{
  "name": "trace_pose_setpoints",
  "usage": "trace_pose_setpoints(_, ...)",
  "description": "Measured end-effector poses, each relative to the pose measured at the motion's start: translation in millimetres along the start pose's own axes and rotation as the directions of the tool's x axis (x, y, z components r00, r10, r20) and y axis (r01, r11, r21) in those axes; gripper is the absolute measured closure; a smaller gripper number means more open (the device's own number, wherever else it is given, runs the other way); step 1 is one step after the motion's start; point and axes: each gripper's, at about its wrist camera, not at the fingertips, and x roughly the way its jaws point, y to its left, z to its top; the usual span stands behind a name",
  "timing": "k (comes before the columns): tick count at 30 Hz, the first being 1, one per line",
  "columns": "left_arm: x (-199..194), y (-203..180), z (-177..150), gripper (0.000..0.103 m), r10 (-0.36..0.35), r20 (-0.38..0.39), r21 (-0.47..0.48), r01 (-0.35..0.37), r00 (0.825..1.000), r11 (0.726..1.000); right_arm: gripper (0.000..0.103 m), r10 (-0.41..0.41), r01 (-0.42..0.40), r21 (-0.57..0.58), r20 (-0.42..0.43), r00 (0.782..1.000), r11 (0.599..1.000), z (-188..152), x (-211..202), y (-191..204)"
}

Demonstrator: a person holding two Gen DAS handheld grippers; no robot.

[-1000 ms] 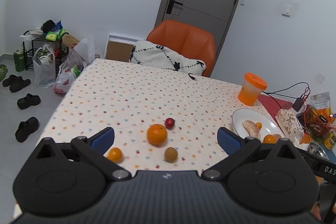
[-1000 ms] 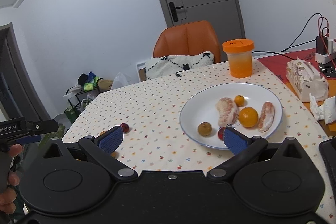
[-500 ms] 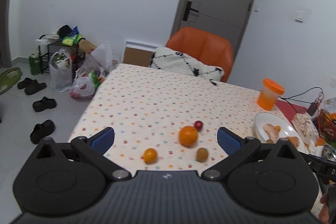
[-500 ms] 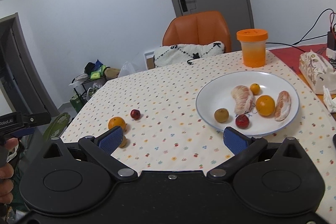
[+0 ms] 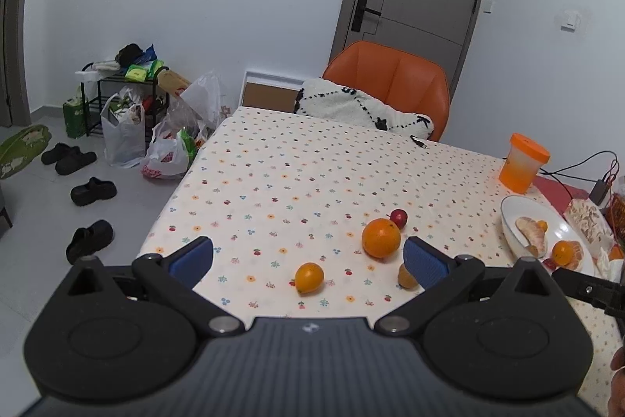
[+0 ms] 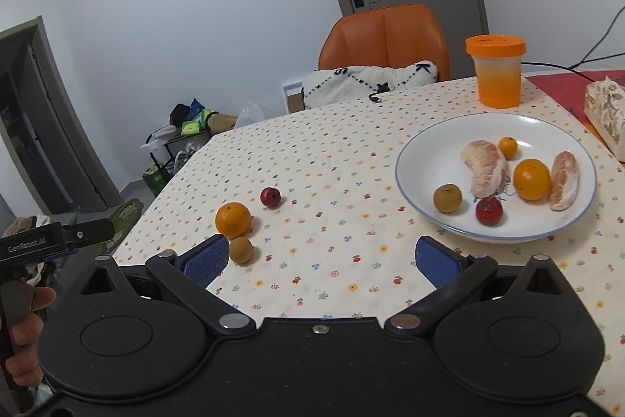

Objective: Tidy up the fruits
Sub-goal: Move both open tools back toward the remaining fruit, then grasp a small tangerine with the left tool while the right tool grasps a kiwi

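Even, bright indoor light — soft shadows, sharp focus, fisheye bending at edges

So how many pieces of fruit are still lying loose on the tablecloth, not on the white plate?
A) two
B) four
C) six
B: the big orange, small orange, red fruit and brown fruit all sit on the tablecloth, off the plate.
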Motion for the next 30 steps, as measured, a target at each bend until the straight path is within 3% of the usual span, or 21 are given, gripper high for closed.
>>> trace_pose_setpoints(5,13.6,2.3,-6.5,0.003,0.002,-0.003,-0.008,-0.003,1.000,1.000,0.000,0.021,-0.021,-0.023,-0.014,1.000,1.000,-3.7,12.6,5.3)
trace_pose_setpoints(10,24.8,4.1,-13.8,0.011,0.001,-0.007,-0.014,-0.002,1.000,1.000,0.001,0.051,-0.052,-0.038,-0.033,0.998,0.998,-6.9,26.2,10.1)
trace_pose_setpoints(18,45.1,7.9,-19.5,0.038,-0.044,-0.066,-0.023,0.042,0.997,0.999,0.011,0.084,-0.088,-0.079,-0.055,0.995,0.993,-9.9,46.8,25.1)
trace_pose_setpoints(22,54.4,7.3,-22.4,0.042,-0.046,-0.082,-0.014,0.045,0.996,0.999,0.018,0.096,-0.103,-0.095,-0.076,0.993,0.990,-13.1,60.6,32.6)
trace_pose_setpoints(30,74.9,8.0,-24.6,0.062,-0.066,-0.134,-0.017,0.064,0.989,0.998,0.027,0.104,-0.116,-0.113,-0.107,0.989,0.987,-12.8,82.4,44.9)
